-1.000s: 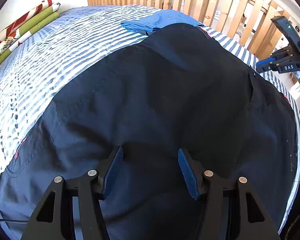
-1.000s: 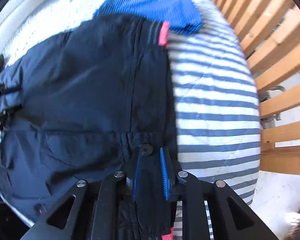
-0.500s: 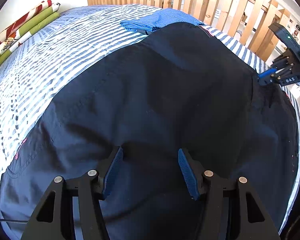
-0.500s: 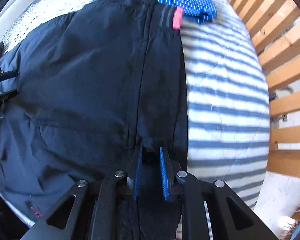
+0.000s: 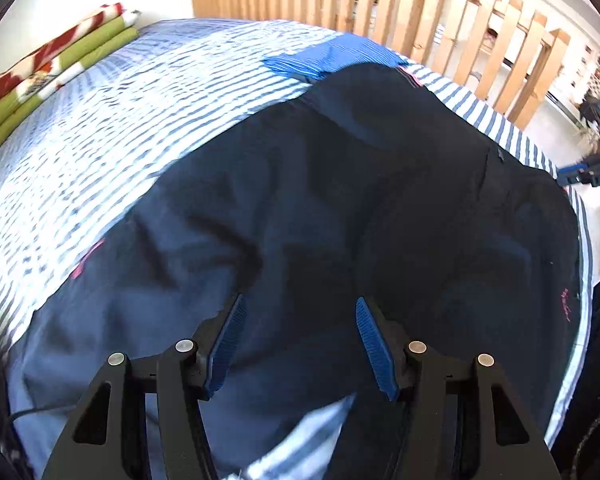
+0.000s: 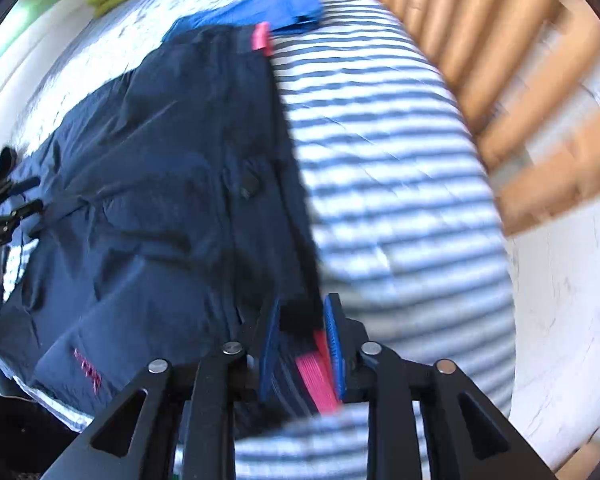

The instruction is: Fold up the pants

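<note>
**Two claws over one pair of dark pants on the bed**

Biggest thing first: the bed [image 5: 112, 128] with its blue-and-white striped cover fills most of both views, and a wooden slat railing [image 5: 428, 12] runs along its far side. Spread flat across the cover are the navy pants [image 5: 340, 208], taking up a big chunk of it, with pink trim at the far edge and a bit of pink lettering near the close side.

Past the pants lies a folded blue striped cloth [image 5: 332, 58], touching their far end. Way off at the bed's far corner sits a folded red, white and green blanket [image 5: 56, 64].

Left claw [image 5: 298, 338] hovers over the pants, jaws wide, nothing between them. Right claw [image 6: 302, 340] is at the pants' edge next to the bare stripes; its jaws are narrow and have just been opening, with dark fabric and a pink strip between them. Can't tell from that blurry view if the pads actually press on it.
</note>
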Motion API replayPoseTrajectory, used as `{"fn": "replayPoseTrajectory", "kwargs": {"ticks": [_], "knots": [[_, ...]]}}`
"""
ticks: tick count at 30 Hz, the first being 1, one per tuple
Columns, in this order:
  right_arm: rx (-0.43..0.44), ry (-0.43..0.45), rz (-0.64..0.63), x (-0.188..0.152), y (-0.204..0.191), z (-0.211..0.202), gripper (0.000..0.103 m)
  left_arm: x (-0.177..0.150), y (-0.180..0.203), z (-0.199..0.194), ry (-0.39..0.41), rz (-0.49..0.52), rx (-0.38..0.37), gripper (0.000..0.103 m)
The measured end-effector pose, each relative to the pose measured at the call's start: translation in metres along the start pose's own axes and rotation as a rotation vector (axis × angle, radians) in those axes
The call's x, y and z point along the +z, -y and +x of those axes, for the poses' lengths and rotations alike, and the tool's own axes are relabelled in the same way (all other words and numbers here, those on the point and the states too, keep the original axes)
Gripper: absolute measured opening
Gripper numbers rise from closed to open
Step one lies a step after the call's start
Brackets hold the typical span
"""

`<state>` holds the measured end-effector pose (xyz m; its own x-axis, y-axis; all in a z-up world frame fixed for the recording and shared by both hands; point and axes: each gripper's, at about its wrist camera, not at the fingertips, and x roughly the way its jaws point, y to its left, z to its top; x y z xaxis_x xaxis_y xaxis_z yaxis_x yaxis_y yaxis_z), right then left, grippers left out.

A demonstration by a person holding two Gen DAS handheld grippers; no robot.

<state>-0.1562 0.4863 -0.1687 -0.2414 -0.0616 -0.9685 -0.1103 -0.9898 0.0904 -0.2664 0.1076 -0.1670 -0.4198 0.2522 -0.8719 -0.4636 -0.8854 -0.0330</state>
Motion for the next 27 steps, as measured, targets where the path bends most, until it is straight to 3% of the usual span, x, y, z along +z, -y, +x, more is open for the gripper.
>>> {"fn": "replayPoseTrajectory", "kwargs": {"ticks": [6, 8, 10, 11, 14, 18, 20, 23, 25, 27], "knots": [[0.049, 0.07, 0.114, -0.042, 0.023, -0.018, 0.025, -0.045, -0.025, -0.071, 0.038, -0.149, 0.067, 0.061], [0.074, 0.102, 0.123, -0.045, 0.018, -0.017, 0.037, -0.07, -0.034, -0.097, 0.042, -0.198, 0.114, 0.061], [0.093, 0.087, 0.109, -0.047, 0.018, -0.002, 0.038, -0.099, -0.045, -0.126, 0.038, -0.251, 0.174, 0.061], [0.077, 0.069, 0.08, -0.054, 0.018, -0.004, 0.038, -0.117, -0.052, -0.142, 0.039, -0.278, 0.195, 0.061], [-0.093, 0.01, -0.072, -0.072, 0.002, 0.004, 0.038, -0.176, -0.068, -0.19, 0.043, -0.379, 0.267, 0.062], [-0.09, 0.035, -0.005, -0.085, 0.006, -0.017, 0.038, -0.251, -0.081, -0.227, 0.025, -0.531, 0.303, 0.067], [-0.109, 0.094, -0.017, -0.087, -0.007, -0.034, 0.038, -0.279, -0.084, -0.231, 0.005, -0.588, 0.288, 0.067], [-0.043, 0.143, -0.104, -0.086, -0.05, -0.052, 0.038, -0.303, -0.083, -0.226, -0.006, -0.603, 0.257, 0.067], [-0.015, 0.165, -0.195, -0.084, -0.091, -0.058, 0.038, -0.303, -0.075, -0.227, -0.004, -0.568, 0.298, 0.067], [0.005, 0.175, -0.28, -0.086, -0.131, -0.061, 0.038, -0.305, -0.064, -0.25, 0.049, -0.547, 0.317, 0.067]]}}
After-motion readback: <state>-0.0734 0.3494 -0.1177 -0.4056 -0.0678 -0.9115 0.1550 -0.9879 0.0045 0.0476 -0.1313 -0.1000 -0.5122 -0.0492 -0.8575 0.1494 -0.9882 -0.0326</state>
